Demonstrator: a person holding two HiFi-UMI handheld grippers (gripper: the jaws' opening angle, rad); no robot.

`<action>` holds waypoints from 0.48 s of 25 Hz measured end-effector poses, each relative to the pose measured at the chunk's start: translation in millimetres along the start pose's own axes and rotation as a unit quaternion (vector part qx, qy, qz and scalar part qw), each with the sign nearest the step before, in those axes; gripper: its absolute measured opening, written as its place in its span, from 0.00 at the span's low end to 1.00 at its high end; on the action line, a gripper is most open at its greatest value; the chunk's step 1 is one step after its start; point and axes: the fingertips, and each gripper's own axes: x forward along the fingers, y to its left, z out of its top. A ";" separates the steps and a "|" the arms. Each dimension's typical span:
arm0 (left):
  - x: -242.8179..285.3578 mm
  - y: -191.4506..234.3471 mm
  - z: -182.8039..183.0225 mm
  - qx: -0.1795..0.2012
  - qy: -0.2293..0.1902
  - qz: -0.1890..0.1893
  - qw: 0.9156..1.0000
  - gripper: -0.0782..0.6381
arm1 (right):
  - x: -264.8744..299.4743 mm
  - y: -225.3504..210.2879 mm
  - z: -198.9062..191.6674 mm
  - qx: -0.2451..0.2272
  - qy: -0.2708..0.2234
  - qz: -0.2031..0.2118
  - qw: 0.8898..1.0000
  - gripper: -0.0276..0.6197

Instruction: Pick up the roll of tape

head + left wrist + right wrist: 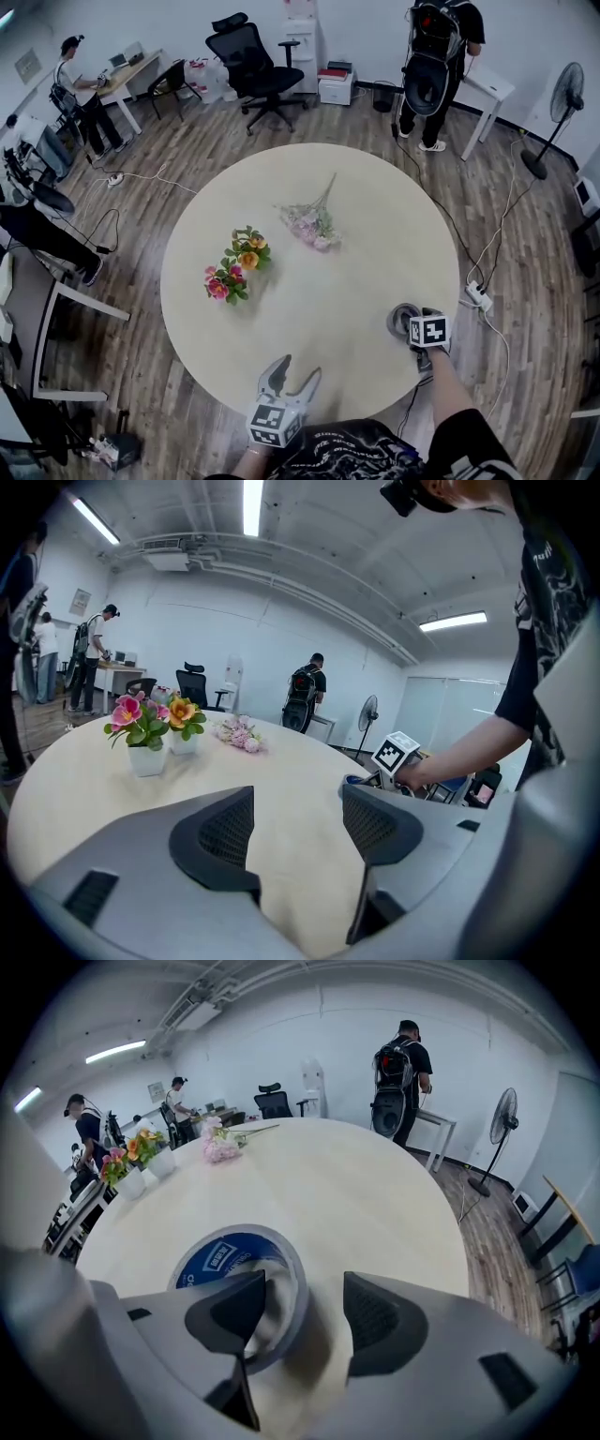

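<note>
The roll of tape [225,1255] lies flat near the tabletop's [366,262] right edge. The right gripper [298,1309] straddles its wall with jaws apart, one in the core and one outside, apparently not pressing. The left gripper [295,829] is open and empty. Farther off, two white pots [147,758] hold flowers [141,719], and a loose bouquet [309,225] lies nearby.

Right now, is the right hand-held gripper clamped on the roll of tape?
No: the right hand-held gripper stands with jaws apart, astride the wall of the roll of tape, which lies flat on the table.
</note>
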 end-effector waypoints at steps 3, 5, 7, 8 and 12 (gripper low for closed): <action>-0.7 3.3 -0.4 -0.003 -0.004 0.008 1.000 0.53 | 0.9 -0.4 -2.1 -0.004 0.001 0.003 1.000 0.45; -0.7 3.6 1.0 -0.003 -0.009 0.011 1.000 0.52 | 0.0 0.7 -0.7 -0.008 -0.004 0.001 1.000 0.44; -1.5 1.8 1.7 -0.005 -0.011 0.012 1.000 0.52 | -0.8 3.5 0.0 -0.015 -0.005 0.000 1.000 0.40; -2.3 0.8 1.0 -0.006 -0.011 0.011 1.000 0.52 | -0.7 6.2 0.0 -0.019 -0.005 0.000 1.000 0.33; -7.1 -5.0 -0.8 -0.003 -0.007 -0.002 1.000 0.52 | -2.8 15.8 3.6 -0.046 0.011 0.001 0.999 0.16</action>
